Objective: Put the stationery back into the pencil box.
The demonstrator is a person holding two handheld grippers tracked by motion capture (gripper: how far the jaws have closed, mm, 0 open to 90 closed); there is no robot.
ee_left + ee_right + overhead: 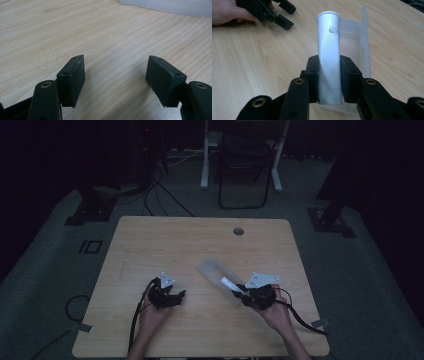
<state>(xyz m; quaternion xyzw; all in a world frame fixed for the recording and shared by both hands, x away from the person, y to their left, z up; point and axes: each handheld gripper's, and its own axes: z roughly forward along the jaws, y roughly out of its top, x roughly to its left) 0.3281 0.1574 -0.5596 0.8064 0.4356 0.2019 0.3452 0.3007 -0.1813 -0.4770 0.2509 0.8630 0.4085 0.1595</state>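
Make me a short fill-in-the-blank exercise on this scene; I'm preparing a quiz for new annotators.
1. The right gripper is shut on a white ____.
2. The left gripper has its jaws ____, with nothing between them.
3. The translucent plastic box lies on a table made of ____.
4. In the high view, the round hole in the table is near its ____ edge.

Missing words: tube; open; wood; far

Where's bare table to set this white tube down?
Bare wood lies on the far half of the table, up to the cable hole, and between the two tongs. Crowded: around the clear tray by the right tongs.
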